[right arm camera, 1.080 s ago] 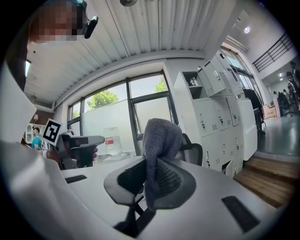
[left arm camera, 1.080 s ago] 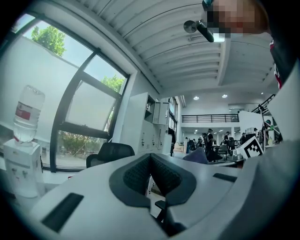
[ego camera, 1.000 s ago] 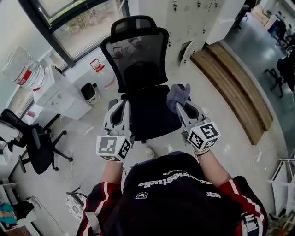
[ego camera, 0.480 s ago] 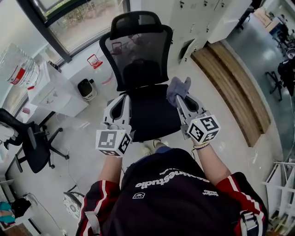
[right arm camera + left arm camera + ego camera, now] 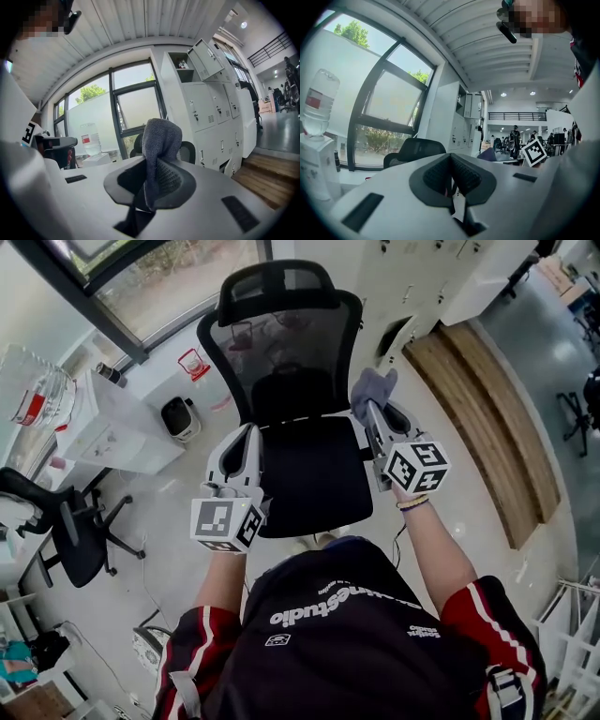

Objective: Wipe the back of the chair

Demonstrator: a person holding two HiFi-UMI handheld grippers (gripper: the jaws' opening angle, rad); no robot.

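A black office chair faces me in the head view, its mesh back upright behind the seat. My right gripper is shut on a grey cloth, held over the seat's right edge, near the back's right side. The cloth sticks up from between the jaws in the right gripper view. My left gripper hovers over the seat's left edge, shut with nothing in it. The chair's headrest shows beyond the left gripper's jaws.
White lockers stand behind the chair on the right, with a wooden step beside them. A water dispenser and another black chair are at the left. A window runs along the back left.
Both grippers have moved forward toward the chair's back, the right one carrying the cloth further up along the seat's right side. The person has stepped closer to the chair.
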